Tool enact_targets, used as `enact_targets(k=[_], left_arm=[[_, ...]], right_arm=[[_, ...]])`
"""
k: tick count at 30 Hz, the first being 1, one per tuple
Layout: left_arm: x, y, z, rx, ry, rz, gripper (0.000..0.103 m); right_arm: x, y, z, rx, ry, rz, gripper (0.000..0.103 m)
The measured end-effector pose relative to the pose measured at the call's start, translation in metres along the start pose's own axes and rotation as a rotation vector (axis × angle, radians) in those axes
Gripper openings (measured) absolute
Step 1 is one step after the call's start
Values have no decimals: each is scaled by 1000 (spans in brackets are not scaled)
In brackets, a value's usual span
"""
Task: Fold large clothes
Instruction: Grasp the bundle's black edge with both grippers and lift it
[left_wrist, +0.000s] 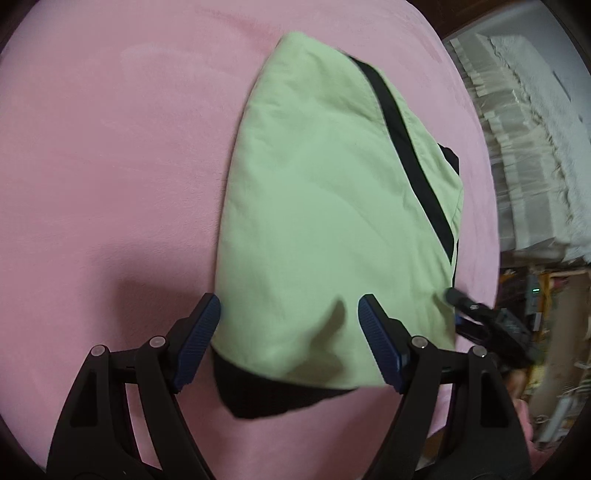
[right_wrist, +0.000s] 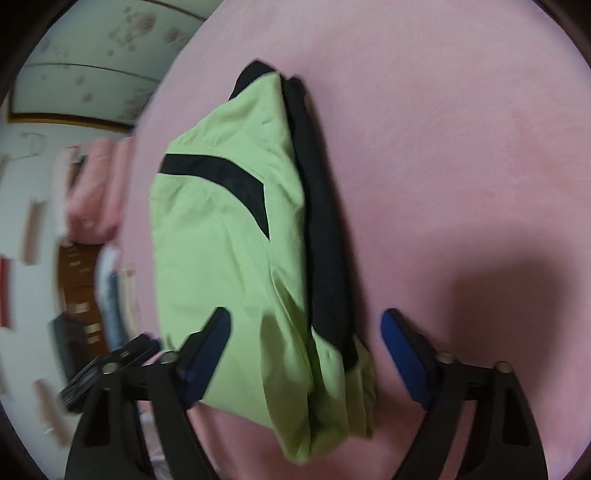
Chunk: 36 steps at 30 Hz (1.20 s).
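Left tool spread wide over the near hem of the green garment, gripping nothing. Right tool also spread, straddling the bunched near end, pads clear of cloth. Garment folded, flat on the pink bed, loads of bare pink all round. Black side panel only in the right view; far-off white stack only in the left.

Light green garment, thin woven cloth, matt and faintly creased, with black fabric trim that takes no shine; under it the pink cover, soft and plush like fleece, brushed nap catching light in patches; left gripper and right gripper in matt black plastic, blue ribbed rubbery pads, small dull metal pins
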<state>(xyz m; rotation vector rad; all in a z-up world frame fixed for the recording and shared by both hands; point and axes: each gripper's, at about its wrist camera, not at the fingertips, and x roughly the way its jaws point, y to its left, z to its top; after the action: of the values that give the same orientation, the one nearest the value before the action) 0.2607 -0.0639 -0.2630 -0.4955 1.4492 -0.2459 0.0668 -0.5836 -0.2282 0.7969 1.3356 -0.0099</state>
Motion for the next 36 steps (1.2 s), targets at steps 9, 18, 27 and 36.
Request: enact_targets(k=[9, 18, 27, 36], left_arm=[[44, 6, 31, -19, 14, -12, 71], [50, -28, 27, 1, -89, 159, 61], [34, -118, -30, 198, -395, 451, 31], [-1, -107, -80, 212, -382, 280, 24]], right_arm=[[42, -19, 43, 18, 105, 217, 37], [37, -1, 43, -81, 30, 180, 16], [10, 42, 21, -123, -101, 134, 14], [-34, 95, -27, -285, -137, -48, 13]])
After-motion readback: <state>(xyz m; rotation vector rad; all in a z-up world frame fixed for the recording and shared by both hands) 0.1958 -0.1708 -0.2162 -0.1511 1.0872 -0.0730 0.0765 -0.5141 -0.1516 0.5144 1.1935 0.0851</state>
